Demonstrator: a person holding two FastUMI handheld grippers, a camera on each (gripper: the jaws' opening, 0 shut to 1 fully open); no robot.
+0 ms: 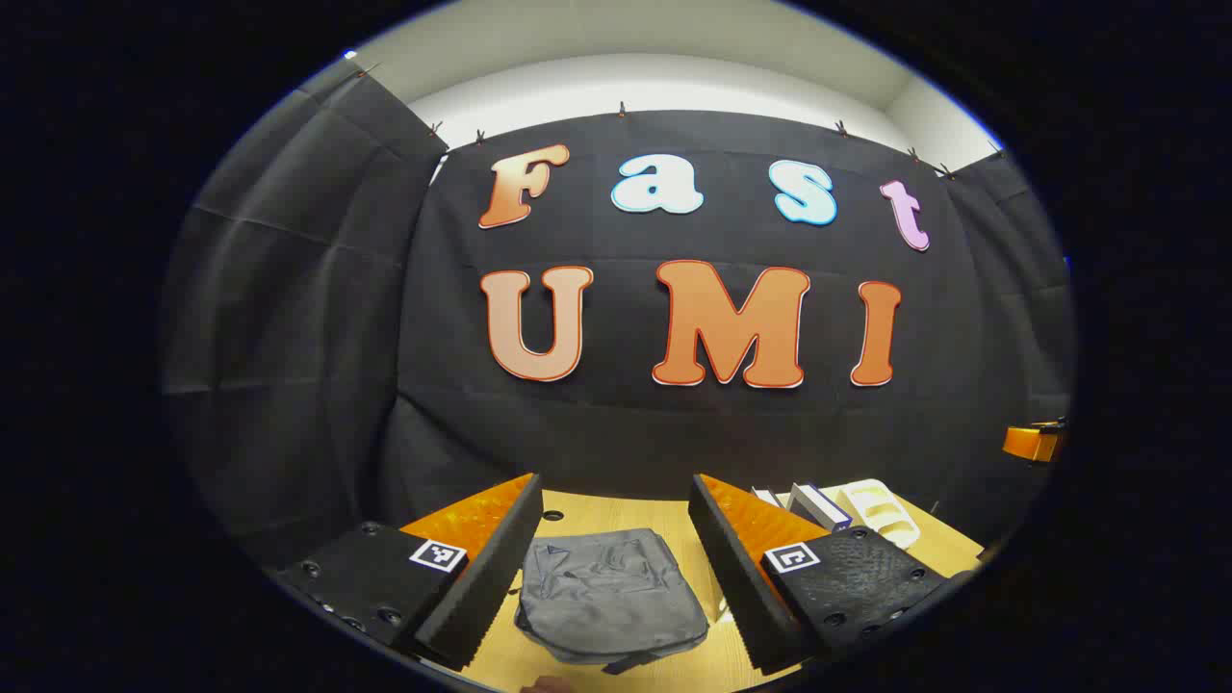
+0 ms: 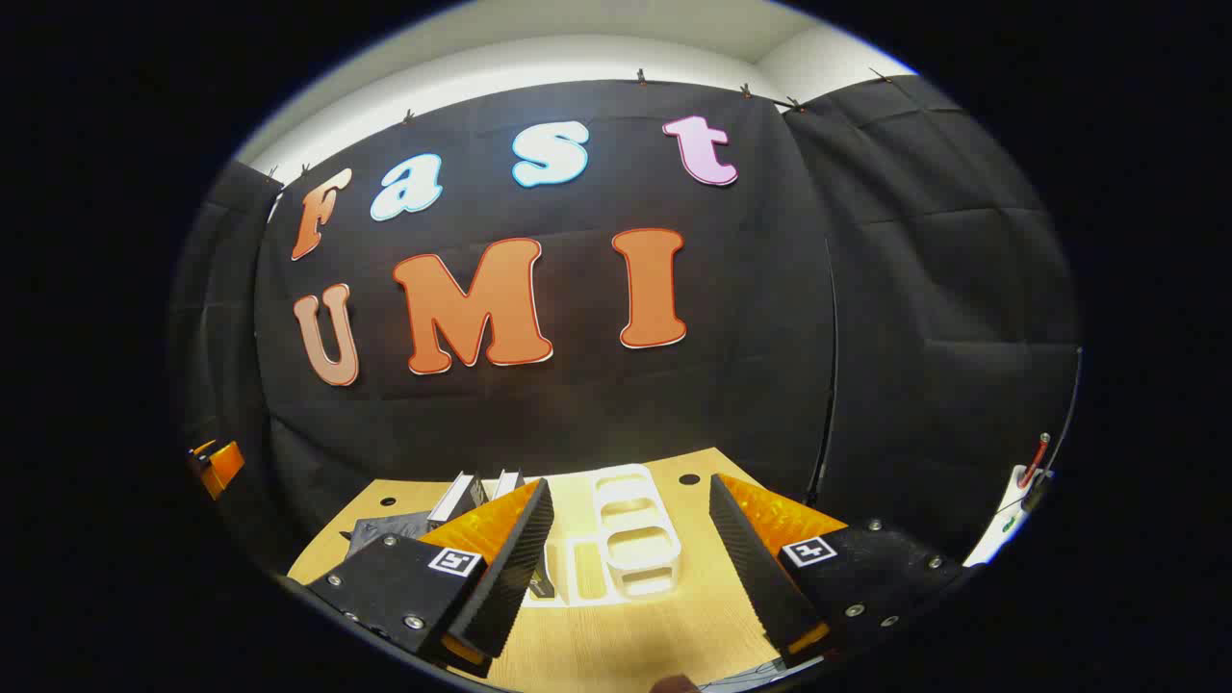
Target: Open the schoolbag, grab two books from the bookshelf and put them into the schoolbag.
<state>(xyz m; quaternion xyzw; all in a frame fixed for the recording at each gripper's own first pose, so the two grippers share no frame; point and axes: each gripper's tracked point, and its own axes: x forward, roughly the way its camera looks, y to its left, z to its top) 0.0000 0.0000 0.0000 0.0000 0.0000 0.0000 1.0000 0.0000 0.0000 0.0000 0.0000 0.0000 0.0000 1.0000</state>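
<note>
Grey schoolbag (image 1: pixel 608 597) beside white bookshelf (image 2: pixel 626 534)

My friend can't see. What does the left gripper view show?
A grey schoolbag lies closed on a wooden table, framed between the open fingers of the left gripper. To its right stand books beside a white bookshelf.

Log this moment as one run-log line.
left gripper: open, above schoolbag | right gripper: open, facing bookshelf | schoolbag: closed
</note>
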